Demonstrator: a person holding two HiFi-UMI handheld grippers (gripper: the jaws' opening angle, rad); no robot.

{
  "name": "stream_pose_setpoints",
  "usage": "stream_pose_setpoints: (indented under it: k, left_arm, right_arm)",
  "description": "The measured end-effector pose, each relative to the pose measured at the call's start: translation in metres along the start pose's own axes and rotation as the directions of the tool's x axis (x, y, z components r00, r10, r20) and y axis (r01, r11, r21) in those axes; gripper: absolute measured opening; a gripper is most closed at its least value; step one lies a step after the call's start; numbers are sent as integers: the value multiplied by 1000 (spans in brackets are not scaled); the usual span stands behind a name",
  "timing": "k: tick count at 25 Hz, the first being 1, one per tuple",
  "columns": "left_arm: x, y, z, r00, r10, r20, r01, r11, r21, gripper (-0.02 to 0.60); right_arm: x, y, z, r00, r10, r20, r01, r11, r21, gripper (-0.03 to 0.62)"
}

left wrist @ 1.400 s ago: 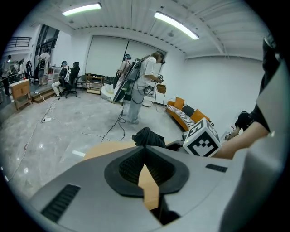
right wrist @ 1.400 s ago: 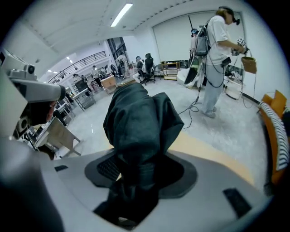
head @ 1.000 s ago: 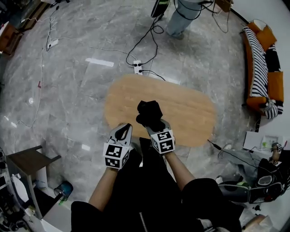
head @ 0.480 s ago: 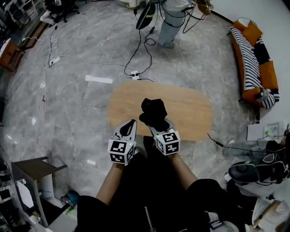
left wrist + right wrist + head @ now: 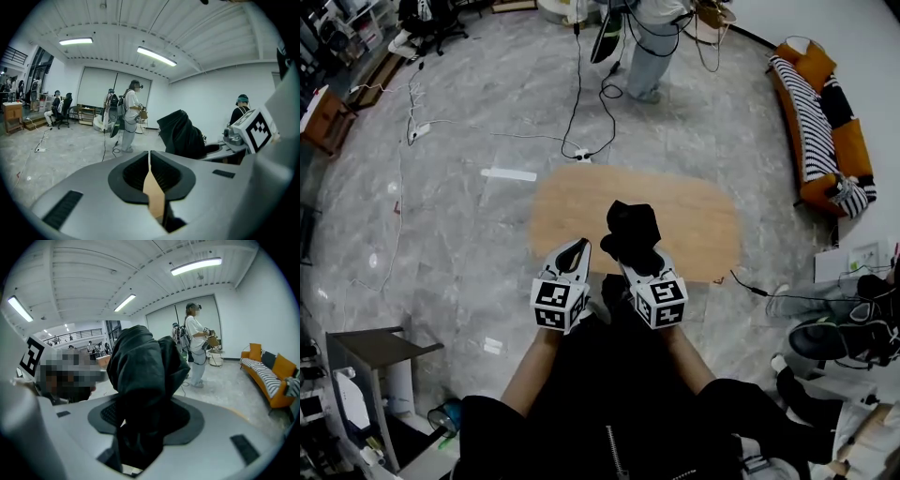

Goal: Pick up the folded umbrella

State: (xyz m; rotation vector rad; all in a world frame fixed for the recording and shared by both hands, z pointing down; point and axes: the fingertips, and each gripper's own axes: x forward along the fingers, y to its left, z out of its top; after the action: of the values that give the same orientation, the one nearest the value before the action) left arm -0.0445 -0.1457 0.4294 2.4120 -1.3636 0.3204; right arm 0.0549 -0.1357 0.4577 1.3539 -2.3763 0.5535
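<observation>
The folded umbrella point(image 5: 631, 230) is a black crumpled bundle held up over the oval wooden table point(image 5: 698, 220). My right gripper point(image 5: 635, 262) is shut on its lower end, and the fabric fills the jaws in the right gripper view, where the umbrella point(image 5: 140, 376) rises from my right gripper point(image 5: 140, 427). My left gripper point(image 5: 577, 249) hangs just left of it, shut with nothing between its jaws. In the left gripper view, my left gripper point(image 5: 149, 161) has its pads together, and the umbrella point(image 5: 180, 133) shows to the right.
A person point(image 5: 654, 42) stands beyond the table among cables and a power strip point(image 5: 581, 156). An orange sofa with a striped blanket point(image 5: 820, 122) lines the right wall. A small dark side table point(image 5: 380, 345) is at lower left. Another person point(image 5: 848, 328) sits at right.
Both grippers have risen toward the camera and drifted right. The umbrella has come up with the right gripper, still held. The left gripper stays shut and empty.
</observation>
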Motion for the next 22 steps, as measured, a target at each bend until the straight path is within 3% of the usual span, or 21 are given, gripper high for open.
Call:
stream_pose_setpoints:
  k: [22]
  left_arm:
    - [-12,9,-6,1000,-10,0,10,1000,1,25]
  right_arm:
    - [-4,20,-7,1000,3,-1,-3,1000,-4,227]
